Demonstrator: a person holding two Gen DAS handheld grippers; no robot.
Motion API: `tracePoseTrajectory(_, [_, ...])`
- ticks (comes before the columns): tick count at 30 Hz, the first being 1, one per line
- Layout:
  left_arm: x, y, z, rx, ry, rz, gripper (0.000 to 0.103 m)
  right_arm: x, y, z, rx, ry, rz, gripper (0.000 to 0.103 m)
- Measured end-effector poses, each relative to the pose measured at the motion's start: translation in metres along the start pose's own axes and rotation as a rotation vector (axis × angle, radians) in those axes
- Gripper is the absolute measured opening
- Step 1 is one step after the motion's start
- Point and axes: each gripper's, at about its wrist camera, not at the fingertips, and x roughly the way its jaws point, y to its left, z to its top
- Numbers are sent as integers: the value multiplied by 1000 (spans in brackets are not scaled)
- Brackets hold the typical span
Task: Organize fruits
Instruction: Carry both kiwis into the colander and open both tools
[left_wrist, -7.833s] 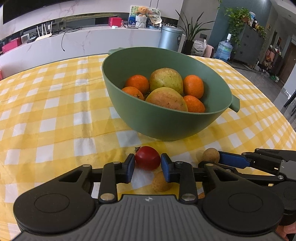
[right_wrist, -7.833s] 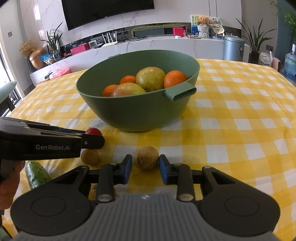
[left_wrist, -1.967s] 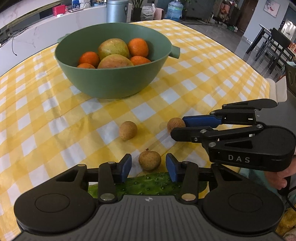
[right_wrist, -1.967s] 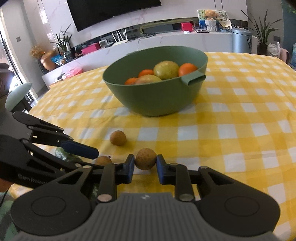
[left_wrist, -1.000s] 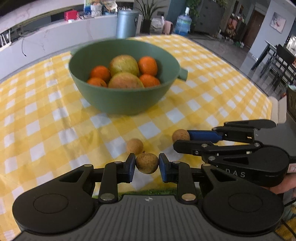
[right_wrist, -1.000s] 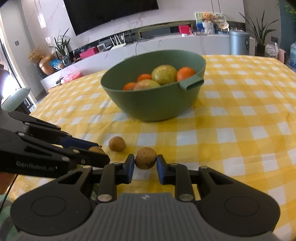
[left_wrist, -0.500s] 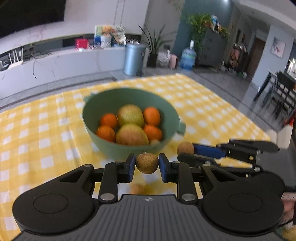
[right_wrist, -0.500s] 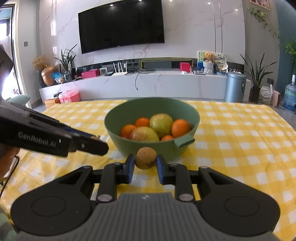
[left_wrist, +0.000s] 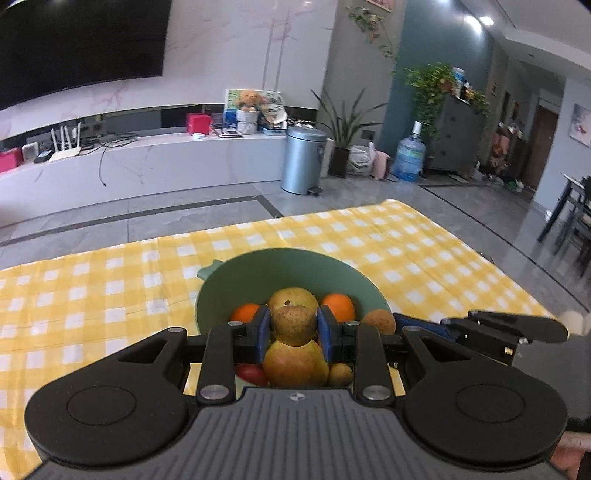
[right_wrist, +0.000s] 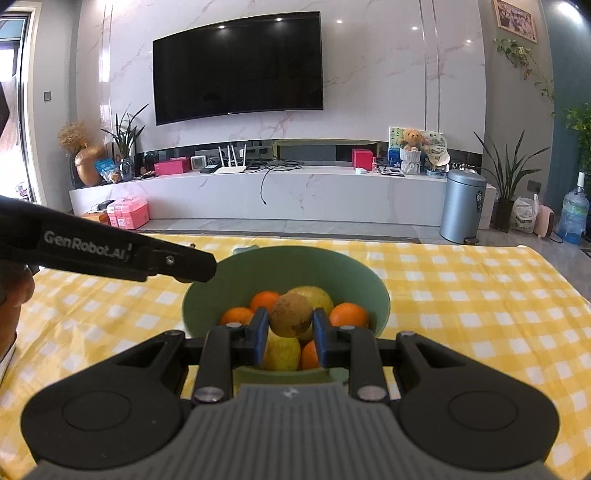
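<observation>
My left gripper is shut on a small brown round fruit and holds it above the green bowl. The bowl holds oranges, two yellow-green pears, a red tomato and a small brown fruit. My right gripper is shut on a second brown fruit, also above the bowl. In the left wrist view that second fruit hangs at the bowl's right rim. The left gripper's finger reaches over the bowl's left rim.
A yellow checked tablecloth covers the table, whose far edge lies just beyond the bowl. A person's hand holds the left gripper. Behind the table are a white marble counter and a grey bin.
Both grippers have risen from the tablecloth, each with its brown fruit, and moved forward over the bowl. The views have tilted up toward the room.
</observation>
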Motion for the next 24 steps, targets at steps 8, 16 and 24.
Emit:
tracePoseTrajectory(8, [24,17,-5,-25,-6,41,30,28,-2,9,12,60,0,22])
tracePoseTrajectory(16, [40,21,-15,11,27,93,30,54,-2,11,-16,122,-17,22])
tracePoseTrajectory(24, [50,17,-22,52,72,127,30,65,2,2,-33,167,-16,22])
